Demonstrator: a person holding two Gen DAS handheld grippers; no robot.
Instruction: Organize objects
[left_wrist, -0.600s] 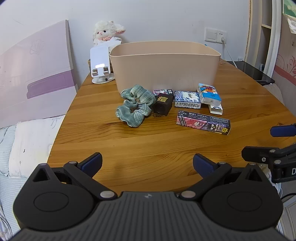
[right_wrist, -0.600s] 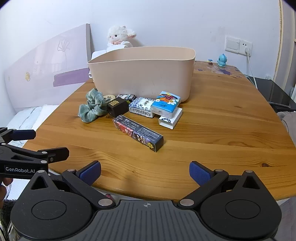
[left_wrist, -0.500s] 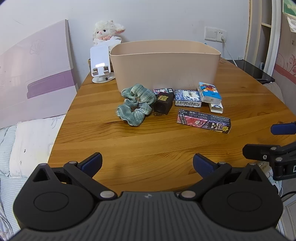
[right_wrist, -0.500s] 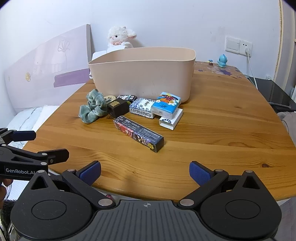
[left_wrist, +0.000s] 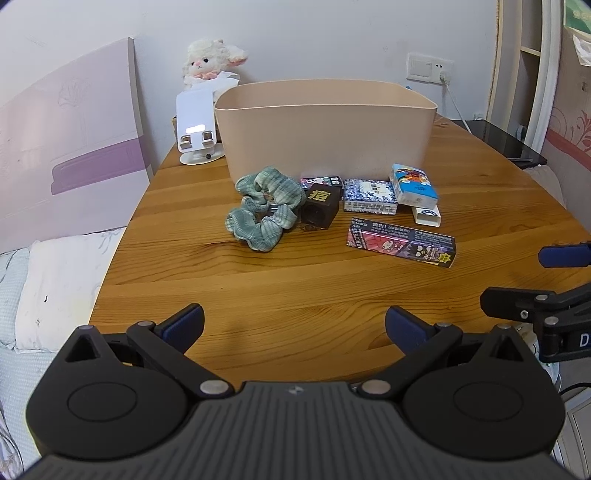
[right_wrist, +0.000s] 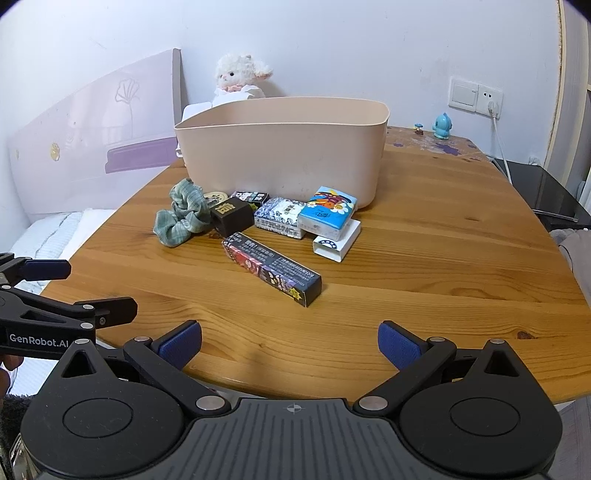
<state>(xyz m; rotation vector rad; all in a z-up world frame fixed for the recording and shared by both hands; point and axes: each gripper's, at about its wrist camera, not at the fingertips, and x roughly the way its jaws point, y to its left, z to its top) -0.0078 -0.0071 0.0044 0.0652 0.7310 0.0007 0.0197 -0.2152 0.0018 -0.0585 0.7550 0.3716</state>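
Observation:
A beige plastic bin (left_wrist: 325, 129) (right_wrist: 284, 147) stands on the wooden table (left_wrist: 295, 288) (right_wrist: 443, 251). In front of it lie a green scrunchie (left_wrist: 264, 212) (right_wrist: 183, 218), a dark brown box (left_wrist: 320, 206) (right_wrist: 231, 215), a blue-white patterned pack (left_wrist: 369, 195) (right_wrist: 282, 216), a blue tissue pack (left_wrist: 413, 184) (right_wrist: 327, 212), a small white box (left_wrist: 426, 216) (right_wrist: 337, 240) and a long dark cartoon box (left_wrist: 400, 242) (right_wrist: 271, 273). My left gripper (left_wrist: 294, 326) and right gripper (right_wrist: 290, 345) are both open and empty, over the near table edge.
A white phone stand (left_wrist: 195, 129) and a plush lamb (left_wrist: 212, 62) (right_wrist: 240, 75) stand behind the bin. A small blue figurine (right_wrist: 441, 126) sits at the back right by a wall socket (right_wrist: 476, 98). A bed (left_wrist: 44, 295) lies left of the table.
Both grippers have drawn back slightly and tilted; the objects sit a little lower in view. Nothing on the table has moved. Both grippers stay open.

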